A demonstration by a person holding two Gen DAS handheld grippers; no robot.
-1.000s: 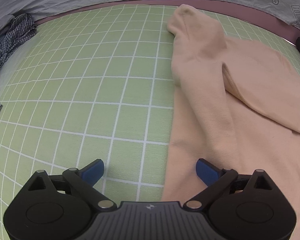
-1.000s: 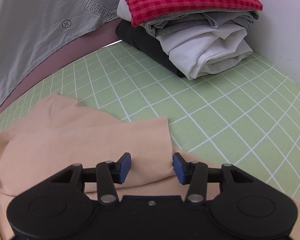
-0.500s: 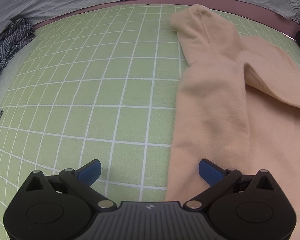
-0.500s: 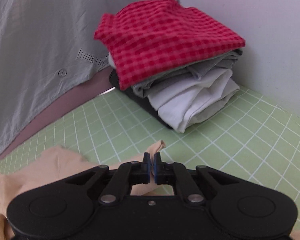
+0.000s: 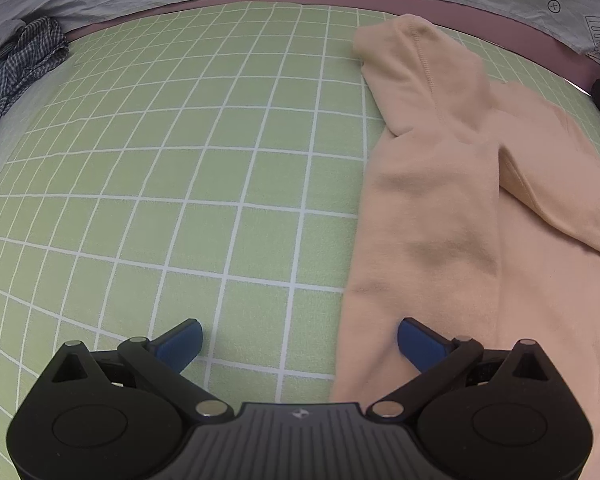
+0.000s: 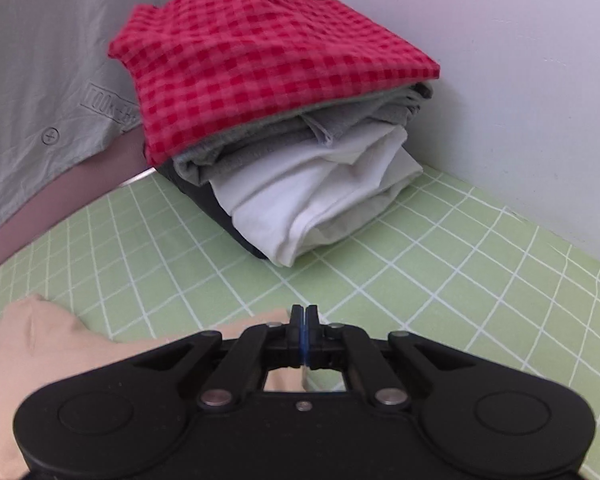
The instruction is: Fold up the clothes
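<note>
My right gripper (image 6: 305, 312) hides its pinch on the peach sweatshirt (image 5: 460, 216); my left gripper (image 5: 298, 338) hovers spread wide, empty, straddling its hem.

The left gripper (image 5: 299, 340) was spread wide, its two blue-padded fingertips (image 5: 179, 342) far apart and reaching forward and low from the black body at the bottom of the left wrist view. Its right fingertip sat over the peach garment (image 5: 452, 216), and its left one lay clear of the fabric.

The right gripper (image 6: 305, 320) was closed, the blue pads pressed together with only a thin seam between them. An edge of the same garment ran into the pinch, and it showed again through the gap behind the pads.
</note>
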